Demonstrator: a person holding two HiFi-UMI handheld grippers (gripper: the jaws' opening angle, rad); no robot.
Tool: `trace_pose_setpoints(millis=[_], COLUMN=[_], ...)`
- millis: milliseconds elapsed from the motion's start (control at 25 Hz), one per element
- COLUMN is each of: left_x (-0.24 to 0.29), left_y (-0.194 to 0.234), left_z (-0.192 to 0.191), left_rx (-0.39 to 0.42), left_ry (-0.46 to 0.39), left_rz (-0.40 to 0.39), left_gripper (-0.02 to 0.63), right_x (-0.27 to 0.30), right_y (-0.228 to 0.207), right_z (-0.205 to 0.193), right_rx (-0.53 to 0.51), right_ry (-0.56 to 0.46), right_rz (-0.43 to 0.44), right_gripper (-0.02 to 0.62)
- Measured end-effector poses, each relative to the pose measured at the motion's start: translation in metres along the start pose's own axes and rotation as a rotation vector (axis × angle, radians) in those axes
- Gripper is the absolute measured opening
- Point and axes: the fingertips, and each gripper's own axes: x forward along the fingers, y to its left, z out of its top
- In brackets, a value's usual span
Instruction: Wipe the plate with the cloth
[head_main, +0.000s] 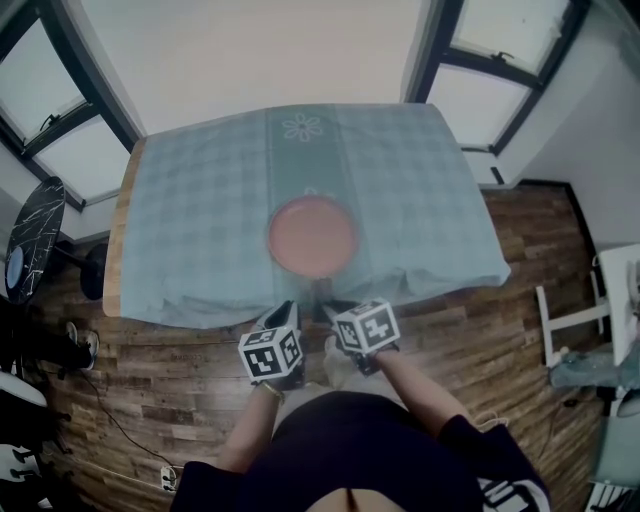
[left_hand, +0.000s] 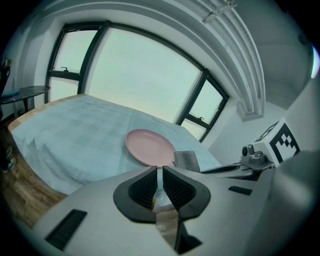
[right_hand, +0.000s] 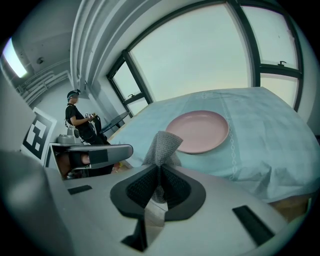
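Nearest, at the person's waist: both grippers held side by side, short of the table edge.

Left gripper (left_hand: 160, 175): jaws narrow, a thin slit between the pads, nothing in it.

Right gripper (right_hand: 159, 175): clamped on the grey cloth (right_hand: 163, 145). A bunched fold stands up past the jaw tips. How much hangs below I can't make out, as the head view is dim there.

Beyond: table under a pale blue tablecloth (head_main: 200, 210), whose near hem droops over the edge.

Plate (head_main: 312, 236): pink, lying flat near the table's middle, just ahead of both grippers, apart from the cloth.

Step in hand, as I judge it: carrying the cloth to the plate; no wiping begun.

Next move calls for bringing the right gripper forward and down until the free fold lies on the plate's face, then sweeping across it. The left may need to steady the rim, since the plate looks likely to slide on the fabric.
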Motion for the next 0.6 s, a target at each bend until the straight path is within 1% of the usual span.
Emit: trace_pose_setpoints(millis=[200,600], left_x=[-0.017,-0.042], left_y=[-0.003,-0.006], left_z=[-0.013,-0.035], left_rx=[-0.006,0.011], left_ry=[0.005,0.030], left_rz=[-0.009,-0.032], left_gripper=[0.044,0.041], right_x=[-0.010,-0.023], right_y=[0.013,0.042], right_z=[-0.015,-0.039], right_rx=[0.030,0.067], right_ry=[-0.011,-0.023], right_rz=[-0.001,-0.005], right_gripper=[0.034,0.034])
